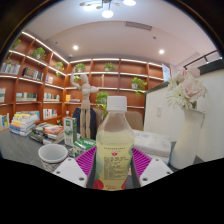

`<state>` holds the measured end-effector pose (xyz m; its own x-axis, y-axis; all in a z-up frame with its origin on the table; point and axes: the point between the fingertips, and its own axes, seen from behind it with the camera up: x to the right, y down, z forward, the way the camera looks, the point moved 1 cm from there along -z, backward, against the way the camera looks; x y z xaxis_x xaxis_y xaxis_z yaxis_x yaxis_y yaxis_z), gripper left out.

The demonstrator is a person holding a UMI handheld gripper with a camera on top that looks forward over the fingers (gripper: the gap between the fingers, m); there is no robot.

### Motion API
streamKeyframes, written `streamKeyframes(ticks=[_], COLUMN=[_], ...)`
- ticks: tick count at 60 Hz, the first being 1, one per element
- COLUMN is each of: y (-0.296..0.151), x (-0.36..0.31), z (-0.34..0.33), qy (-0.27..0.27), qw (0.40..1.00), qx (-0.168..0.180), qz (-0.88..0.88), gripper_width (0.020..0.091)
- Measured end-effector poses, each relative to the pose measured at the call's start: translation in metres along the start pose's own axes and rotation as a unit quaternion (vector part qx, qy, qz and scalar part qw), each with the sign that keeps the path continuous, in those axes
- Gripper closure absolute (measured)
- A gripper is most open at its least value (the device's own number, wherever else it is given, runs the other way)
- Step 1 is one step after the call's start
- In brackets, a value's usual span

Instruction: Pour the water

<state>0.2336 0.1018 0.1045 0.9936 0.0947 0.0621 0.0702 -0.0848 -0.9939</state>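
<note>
Item: clear bottle, yellow-green label, upright between the gripper jaws, both pink pads pressed against it. White cup beside, on tabletop.

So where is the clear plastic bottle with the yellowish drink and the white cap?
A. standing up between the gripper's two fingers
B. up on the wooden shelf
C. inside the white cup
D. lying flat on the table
A: the clear plastic bottle with the yellowish drink and white cap stands upright between the gripper fingers, its purple pads at either side; the white cup sits apart, beside it.
</note>
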Motion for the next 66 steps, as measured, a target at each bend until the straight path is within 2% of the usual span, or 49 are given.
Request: streamKeyframes(ticks=[3,7,10,20,34,46,58,66], y=[0.008,0.013,0.013,0.005,-0.001,-0.005,-0.021,-0.027], x=[0.002,-0.001,-0.003,-0.006,-0.009,-0.024,-0.037,-0.033], z=[-0.002,-0.009,-0.02,-0.073,-0.159,-0.194,-0.214,-0.219], qy=[0.008,0.005,0.001,0.023,0.069,0.064,0.05,0.065], qw=[1.0,1.0,0.999,0.999,0.996,0.996,0.997,0.997], qx=[-0.019,-0.03,-0.03,-0.03,-0.048,-0.054,-0.038,-0.03], qz=[-0.002,0.004,0.012,0.024,0.04,0.035,0.045,0.038], gripper_width=[0.0501,0.0365,0.0324,0.0314,0.0313,0.0311,0.0309,0.031])
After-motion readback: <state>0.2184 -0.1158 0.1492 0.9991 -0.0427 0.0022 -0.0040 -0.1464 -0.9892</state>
